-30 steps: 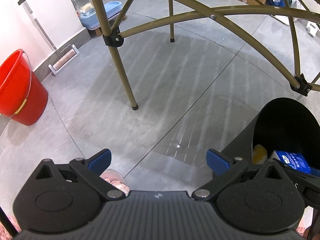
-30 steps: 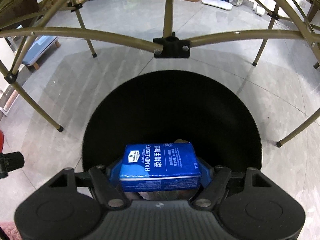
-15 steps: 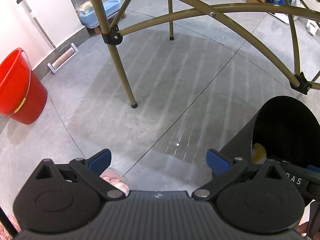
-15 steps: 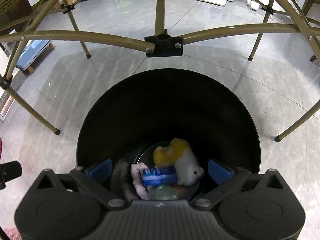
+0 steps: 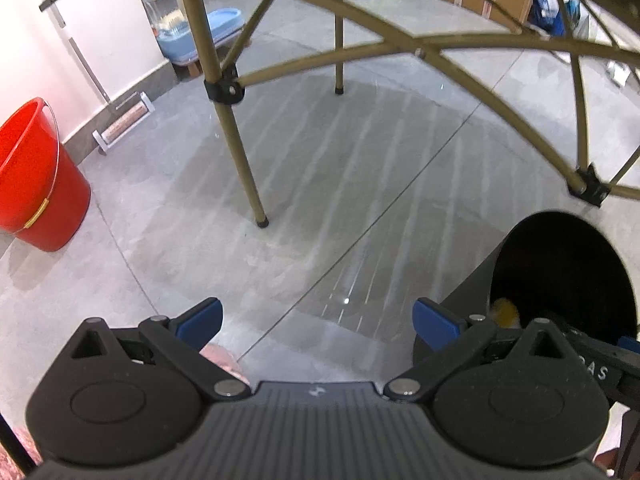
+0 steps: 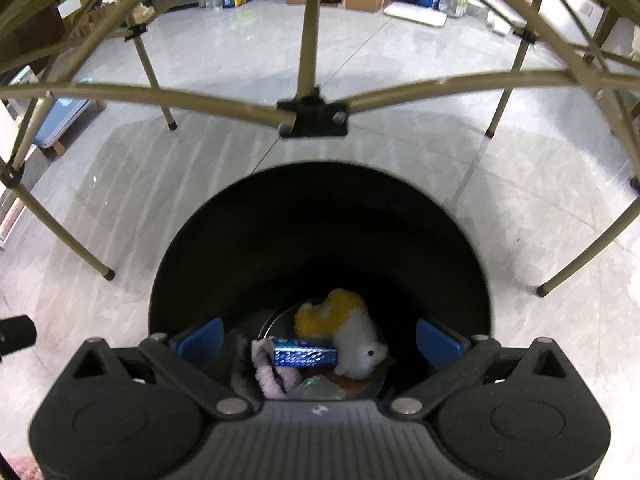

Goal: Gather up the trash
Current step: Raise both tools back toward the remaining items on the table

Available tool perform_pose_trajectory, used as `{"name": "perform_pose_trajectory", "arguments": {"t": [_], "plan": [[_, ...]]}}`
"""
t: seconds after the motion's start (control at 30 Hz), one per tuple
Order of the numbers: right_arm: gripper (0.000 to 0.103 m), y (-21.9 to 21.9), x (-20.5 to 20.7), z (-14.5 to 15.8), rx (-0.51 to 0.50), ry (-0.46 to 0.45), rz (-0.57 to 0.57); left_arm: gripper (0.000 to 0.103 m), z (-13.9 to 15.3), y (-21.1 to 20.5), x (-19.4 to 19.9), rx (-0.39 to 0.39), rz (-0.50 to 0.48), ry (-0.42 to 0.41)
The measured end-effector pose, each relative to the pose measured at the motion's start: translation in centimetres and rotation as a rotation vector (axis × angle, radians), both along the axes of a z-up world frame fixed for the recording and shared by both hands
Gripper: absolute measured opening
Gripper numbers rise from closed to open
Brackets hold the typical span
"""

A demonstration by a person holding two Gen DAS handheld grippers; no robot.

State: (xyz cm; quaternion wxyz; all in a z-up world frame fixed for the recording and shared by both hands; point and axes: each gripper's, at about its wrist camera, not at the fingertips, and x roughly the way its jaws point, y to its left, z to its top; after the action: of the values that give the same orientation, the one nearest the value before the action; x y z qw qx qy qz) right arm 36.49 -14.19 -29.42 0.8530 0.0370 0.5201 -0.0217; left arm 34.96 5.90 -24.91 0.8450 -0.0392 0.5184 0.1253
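Blue tissue pack (image 6: 306, 357) lies at the bottom of the black bin (image 6: 320, 208), lower centre — print unreadable; right claw (image 6: 320, 338) gapes empty above; left claw (image 5: 318, 320) wide apart over the floor (image 5: 320, 184).

Your left hand-held gripper (image 5: 316, 320) and right hand-held gripper (image 6: 318, 338) share black ribbed bodies, round hubs, silver screws, blue fingertips (image 5: 199, 319).
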Motion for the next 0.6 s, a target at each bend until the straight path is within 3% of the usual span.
{"name": "perform_pose_trajectory", "arguments": {"t": [0.13, 0.6], "plan": [[0.103, -1.1, -0.9, 1.9, -0.017, -0.048, -0.001, 0.103, 1.4, -0.5, -0.1, -0.023, -0.015, -0.050], [0.103, -6.5, -6.3, 10.5, 0.000, -0.299, -0.015, 0.103, 8.3, -4.0, -1.8, 0.037, -0.093, -0.352]]}}
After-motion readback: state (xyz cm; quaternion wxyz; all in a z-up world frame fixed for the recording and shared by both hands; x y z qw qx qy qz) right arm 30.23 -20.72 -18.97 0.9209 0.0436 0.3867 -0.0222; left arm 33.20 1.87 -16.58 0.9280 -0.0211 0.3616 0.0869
